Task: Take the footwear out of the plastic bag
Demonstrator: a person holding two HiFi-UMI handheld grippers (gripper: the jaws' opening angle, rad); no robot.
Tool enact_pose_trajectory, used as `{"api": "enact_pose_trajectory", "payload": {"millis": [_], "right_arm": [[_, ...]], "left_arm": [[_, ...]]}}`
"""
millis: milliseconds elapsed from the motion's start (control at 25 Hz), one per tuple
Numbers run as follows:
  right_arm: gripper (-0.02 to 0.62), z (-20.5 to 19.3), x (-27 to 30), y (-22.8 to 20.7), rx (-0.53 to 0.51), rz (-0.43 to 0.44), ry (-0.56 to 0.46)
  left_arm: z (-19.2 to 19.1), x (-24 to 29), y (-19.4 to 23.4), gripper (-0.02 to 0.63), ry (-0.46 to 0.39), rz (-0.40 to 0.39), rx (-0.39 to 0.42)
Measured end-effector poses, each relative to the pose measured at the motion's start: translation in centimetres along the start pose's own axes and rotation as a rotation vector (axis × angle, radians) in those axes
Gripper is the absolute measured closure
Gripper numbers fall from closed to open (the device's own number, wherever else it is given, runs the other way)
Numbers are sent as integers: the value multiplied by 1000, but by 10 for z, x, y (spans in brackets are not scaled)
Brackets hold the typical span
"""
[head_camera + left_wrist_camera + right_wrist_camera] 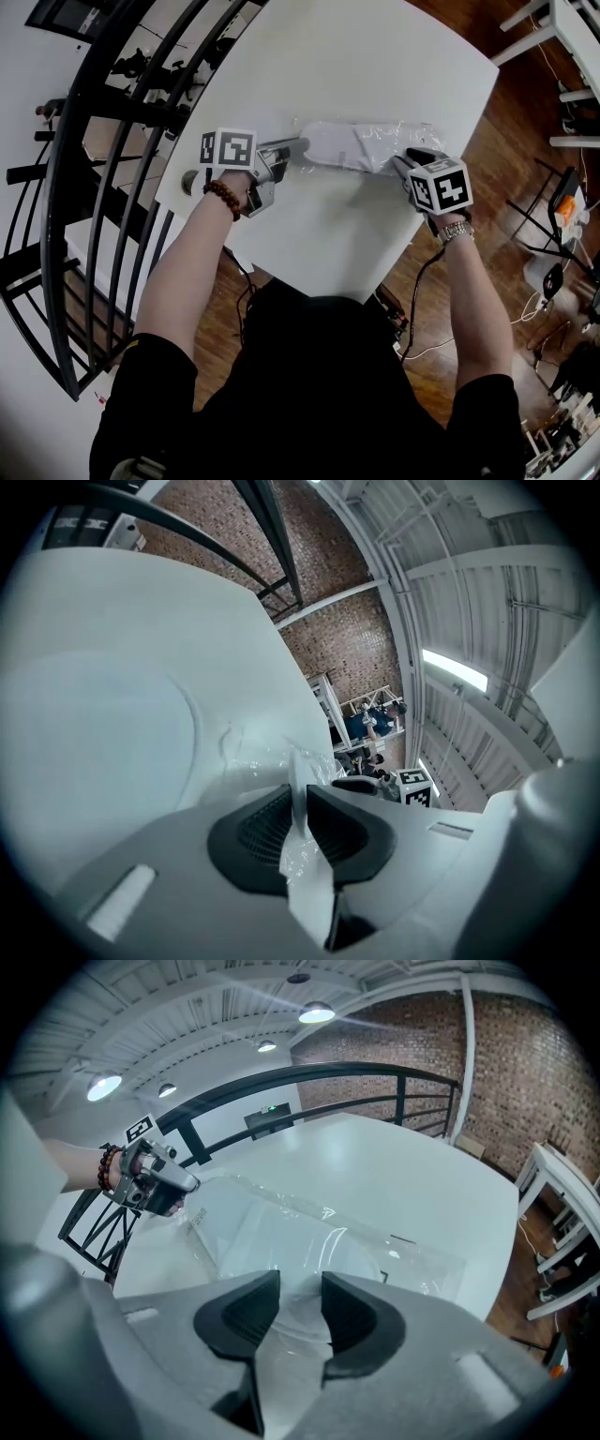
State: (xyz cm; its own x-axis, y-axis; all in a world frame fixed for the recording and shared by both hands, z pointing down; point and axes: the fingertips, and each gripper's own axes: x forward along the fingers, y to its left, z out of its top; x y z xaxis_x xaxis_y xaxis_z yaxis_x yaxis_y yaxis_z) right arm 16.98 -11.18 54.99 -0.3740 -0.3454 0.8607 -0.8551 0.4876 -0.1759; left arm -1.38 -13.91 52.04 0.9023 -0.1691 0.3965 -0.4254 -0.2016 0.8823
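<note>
My left gripper (296, 148) is pinched tight on the left edge of the plastic bag (375, 141), which lies on the white table (375, 56). My right gripper (405, 164) clamps the bag's other end, with the white footwear (281, 1237) inside.

The left hand-held gripper (302, 803) has two dark ribbed pads (255, 834) pushed close together. A thin fold of the see-through crinkly plastic bag (307, 878) is squeezed tight between them. The rest of the bag lies just ahead of the hand-held gripper, shiny and wrinkled, on the smooth white counter (112, 714). Far ahead, past the counter's edge, stands a red-brown brick wall (347, 649). A black metal railing (274, 536) runs high above. To the right glows a long bright ceiling light (455, 670).
</note>
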Motion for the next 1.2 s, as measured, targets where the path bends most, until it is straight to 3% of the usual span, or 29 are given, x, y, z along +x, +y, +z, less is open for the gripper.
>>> {"api": "enact_pose_trajectory", "payload": {"millis": [160, 440, 1200], "right_arm": [[466, 1, -1, -1, 3, -4, -3], [479, 3, -5, -4, 19, -21, -24], [494, -11, -8, -25, 68, -129, 23]], "left_arm": [[-5, -1, -1, 555, 16, 11, 40], [-3, -24, -2, 563, -31, -1, 35], [-13, -126, 20, 563, -254, 23, -33]]}}
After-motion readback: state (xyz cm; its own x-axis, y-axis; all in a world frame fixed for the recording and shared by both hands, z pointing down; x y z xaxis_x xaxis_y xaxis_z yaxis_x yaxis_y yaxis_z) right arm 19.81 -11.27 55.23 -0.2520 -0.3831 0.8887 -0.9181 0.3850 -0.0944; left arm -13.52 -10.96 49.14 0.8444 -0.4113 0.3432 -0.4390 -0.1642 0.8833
